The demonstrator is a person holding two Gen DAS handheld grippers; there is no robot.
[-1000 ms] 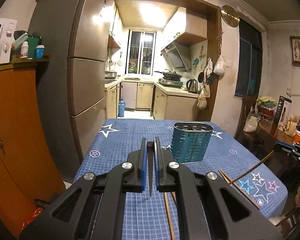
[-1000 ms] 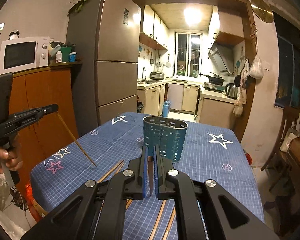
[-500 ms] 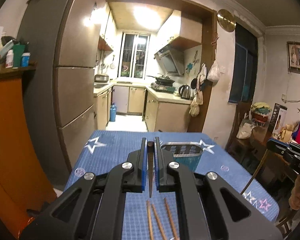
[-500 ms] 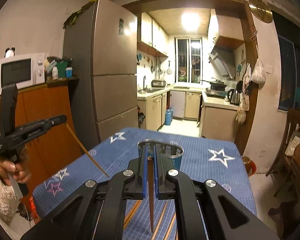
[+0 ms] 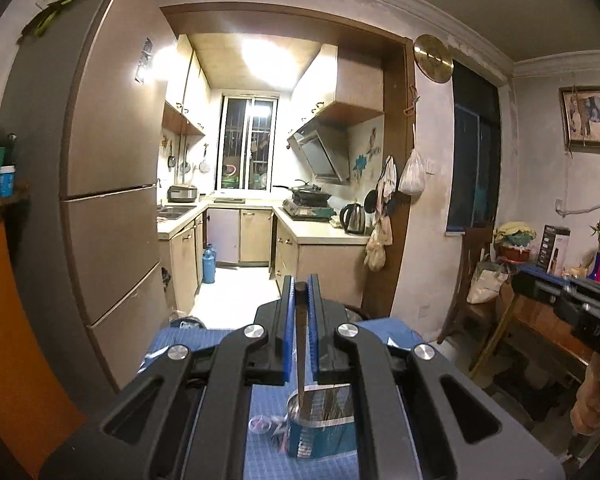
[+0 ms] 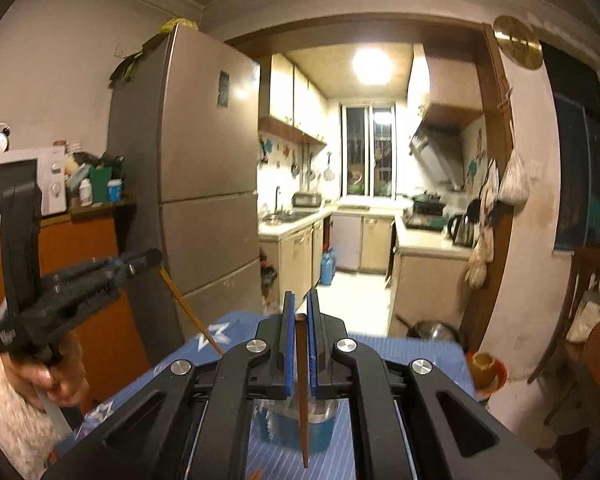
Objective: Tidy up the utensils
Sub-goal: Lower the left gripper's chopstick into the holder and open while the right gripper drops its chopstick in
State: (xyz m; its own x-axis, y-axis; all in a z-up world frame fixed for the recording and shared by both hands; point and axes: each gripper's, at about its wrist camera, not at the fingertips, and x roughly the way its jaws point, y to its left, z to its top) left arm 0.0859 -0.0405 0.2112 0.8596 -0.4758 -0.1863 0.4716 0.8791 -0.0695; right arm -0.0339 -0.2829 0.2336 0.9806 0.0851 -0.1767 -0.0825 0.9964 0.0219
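Note:
A teal perforated utensil holder (image 5: 322, 428) stands on the blue star-patterned tablecloth (image 5: 180, 344); it also shows in the right wrist view (image 6: 296, 426). My left gripper (image 5: 300, 286) is shut on a wooden chopstick (image 5: 300, 360) whose tip hangs over the holder's rim. My right gripper (image 6: 299, 304) is shut on another chopstick (image 6: 302, 396) that hangs in front of the holder. The left gripper (image 6: 140, 260) also shows in the right wrist view with its chopstick (image 6: 188, 312) slanting down.
A tall fridge (image 5: 100, 184) stands left of the table, beside an orange cabinet (image 6: 80, 300) with a microwave (image 6: 16, 188). The kitchen doorway lies ahead. A chair (image 5: 472, 276) and a cluttered side table (image 5: 540, 300) are at the right.
Both grippers have risen and moved forward over the utensil holder, chopsticks still held. The holder now sits low between the fingers, and the loose chopsticks on the cloth have dropped out of view.

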